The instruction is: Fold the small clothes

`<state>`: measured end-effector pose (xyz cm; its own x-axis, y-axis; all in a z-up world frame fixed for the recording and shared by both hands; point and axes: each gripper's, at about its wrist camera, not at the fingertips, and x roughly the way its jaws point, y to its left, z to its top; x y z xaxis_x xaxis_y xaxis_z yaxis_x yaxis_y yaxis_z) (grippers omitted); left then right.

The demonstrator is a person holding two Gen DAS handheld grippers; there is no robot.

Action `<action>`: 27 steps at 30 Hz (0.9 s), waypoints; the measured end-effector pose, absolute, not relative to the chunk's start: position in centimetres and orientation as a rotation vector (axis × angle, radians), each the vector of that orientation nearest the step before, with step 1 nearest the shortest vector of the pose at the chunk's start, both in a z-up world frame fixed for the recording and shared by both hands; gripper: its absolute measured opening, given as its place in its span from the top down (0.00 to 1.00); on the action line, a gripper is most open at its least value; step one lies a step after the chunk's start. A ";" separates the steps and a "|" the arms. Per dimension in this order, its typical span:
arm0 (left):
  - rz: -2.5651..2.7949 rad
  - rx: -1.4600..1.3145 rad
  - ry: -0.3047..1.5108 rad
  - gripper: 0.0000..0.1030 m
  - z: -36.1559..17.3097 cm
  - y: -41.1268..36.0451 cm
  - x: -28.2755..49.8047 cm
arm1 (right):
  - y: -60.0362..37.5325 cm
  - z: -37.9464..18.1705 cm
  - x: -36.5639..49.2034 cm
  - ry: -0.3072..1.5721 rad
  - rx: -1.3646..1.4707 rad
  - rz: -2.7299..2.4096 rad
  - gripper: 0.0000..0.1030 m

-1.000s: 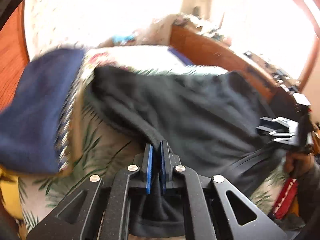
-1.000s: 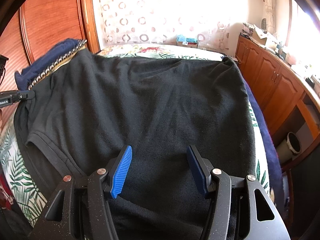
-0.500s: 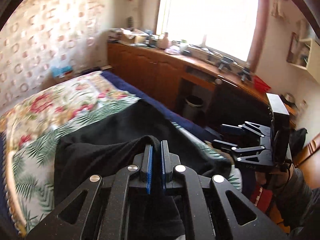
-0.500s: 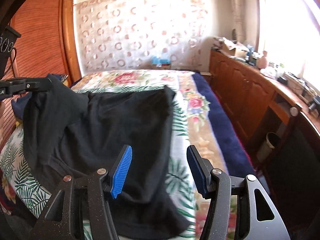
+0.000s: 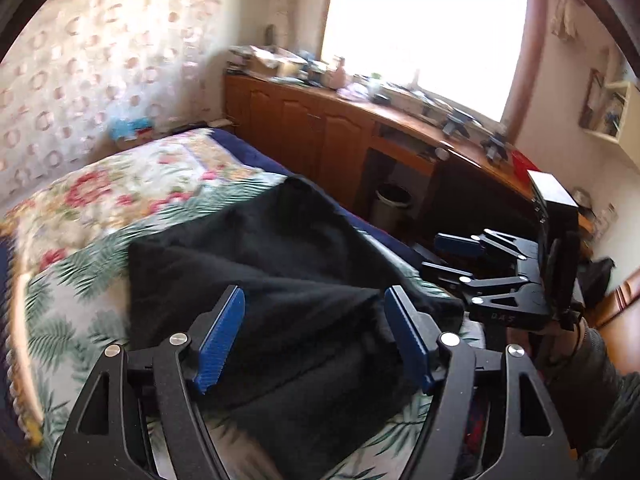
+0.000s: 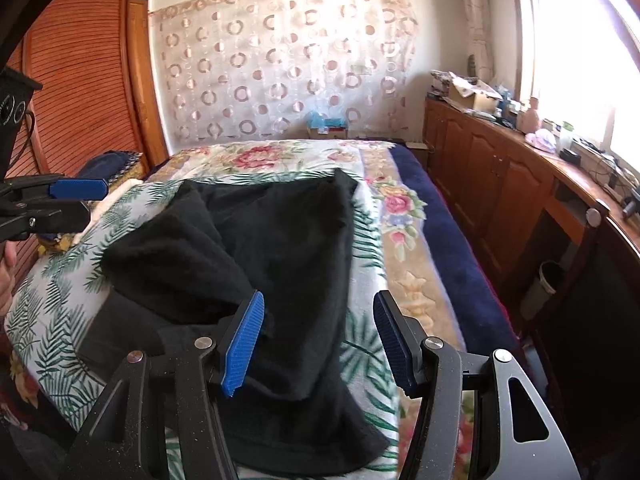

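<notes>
A soft black cloth garment (image 6: 280,248) lies on the bed with the flowery green-leaf blanket (image 6: 384,216). It sits on the near half of the bed, closer to the left side, and its near end reaches the near edge. One side is flipped over onto the middle in a loose, lumpy flap (image 6: 172,260).

The left gripper (image 5: 316,336) hangs over the near part of the garment. Its jaws are wide apart and hold nothing. The right gripper (image 6: 320,336) is above the near right edge of the garment. Its jaws are wide apart too, and they hold nothing.

The garment looks light and floppy. It will probably bend and sag when lifted, and it will not slip much. It cannot break. A good place to grab it seems to be an edge or a corner, like the far right corner (image 6: 344,176) or the near hem (image 6: 320,456), pinching just one layer.

Its long way runs from the near edge of the bed toward the far end by the curtain with rings (image 6: 280,60). I cannot tell which end is the top of the garment.
</notes>
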<state>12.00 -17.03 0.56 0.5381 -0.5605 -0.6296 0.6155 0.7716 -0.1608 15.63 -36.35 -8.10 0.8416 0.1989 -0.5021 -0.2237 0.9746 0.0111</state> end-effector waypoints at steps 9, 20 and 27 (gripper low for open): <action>-0.432 0.039 0.674 0.29 -1.3 -6.6 10.4 | -30.9 -7.4 18.2 0.524 -0.109 0.380 0.43; -0.295 -0.016 0.650 0.29 -2.3 -0.4 9.3 | -21.2 -8.2 24.0 0.578 -0.214 0.607 0.37; -0.272 -0.023 0.641 0.29 -2.3 1.3 9.2 | -16.8 -9.6 26.7 0.639 -0.309 0.675 0.37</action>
